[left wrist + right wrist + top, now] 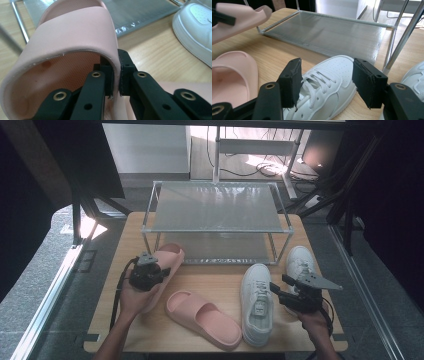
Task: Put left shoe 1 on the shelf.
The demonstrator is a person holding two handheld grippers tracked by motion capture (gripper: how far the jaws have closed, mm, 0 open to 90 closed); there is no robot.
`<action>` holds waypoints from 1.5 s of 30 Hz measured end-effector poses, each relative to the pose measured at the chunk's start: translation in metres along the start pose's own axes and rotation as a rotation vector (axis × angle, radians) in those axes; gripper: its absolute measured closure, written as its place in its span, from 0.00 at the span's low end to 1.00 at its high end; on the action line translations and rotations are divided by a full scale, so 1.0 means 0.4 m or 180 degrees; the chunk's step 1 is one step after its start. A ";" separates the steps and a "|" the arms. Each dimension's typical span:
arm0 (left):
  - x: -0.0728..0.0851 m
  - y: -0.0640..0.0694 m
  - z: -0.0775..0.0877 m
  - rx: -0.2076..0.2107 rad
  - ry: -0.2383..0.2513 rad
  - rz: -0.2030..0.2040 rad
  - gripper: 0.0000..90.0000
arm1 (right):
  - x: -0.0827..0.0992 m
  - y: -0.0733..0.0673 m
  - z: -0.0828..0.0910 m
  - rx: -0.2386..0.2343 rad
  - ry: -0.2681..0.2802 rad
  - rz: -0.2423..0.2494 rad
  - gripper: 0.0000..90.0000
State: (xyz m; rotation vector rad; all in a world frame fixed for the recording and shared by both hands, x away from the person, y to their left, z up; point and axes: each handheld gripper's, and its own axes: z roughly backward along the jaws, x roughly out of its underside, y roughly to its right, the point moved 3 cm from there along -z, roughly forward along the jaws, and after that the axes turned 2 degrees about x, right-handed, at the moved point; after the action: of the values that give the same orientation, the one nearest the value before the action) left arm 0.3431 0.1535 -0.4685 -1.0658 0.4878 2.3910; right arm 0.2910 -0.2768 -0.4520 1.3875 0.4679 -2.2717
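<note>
Left gripper (pixel 161 270): clamped on the strap wall of the pink slide (pixel 167 265), one jaw inside the strap, one outside.
Pink slide: lifted and tilted near the table's (pixel 120 237) left edge, its toe at the front left corner of the shoe rack (pixel 217 212).
Second pink slide (pixel 202 317): flat on the table towards the near edge, angled.
Right gripper (pixel 278 291): jaws wide apart, nothing between the pads, held over the white sneaker (pixel 257 302).
White sneaker: on the table right of centre, toe towards the rack.
Other white sneaker (pixel 299 262): just beside it, nearer the right edge.
</note>
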 end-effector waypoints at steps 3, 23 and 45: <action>-0.017 0.000 -0.023 0.0006 -0.0012 -0.0041 0.94 | 0.001 0.001 0.000 0.0002 -0.0005 -0.0001 0.46; -0.113 -0.002 -0.197 -0.0147 -0.0070 -0.0300 0.94 | 0.002 0.010 -0.001 0.0007 -0.0004 -0.0023 0.46; -0.128 0.013 -0.297 -0.0310 -0.0049 -0.0492 0.93 | 0.004 0.012 0.001 0.0018 0.0002 -0.0032 0.46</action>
State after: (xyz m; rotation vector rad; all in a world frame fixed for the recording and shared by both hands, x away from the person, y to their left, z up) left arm 0.4408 0.0766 -0.5039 -1.0846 0.2752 2.3044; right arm 0.2926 -0.2813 -0.4534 1.3917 0.4702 -2.2822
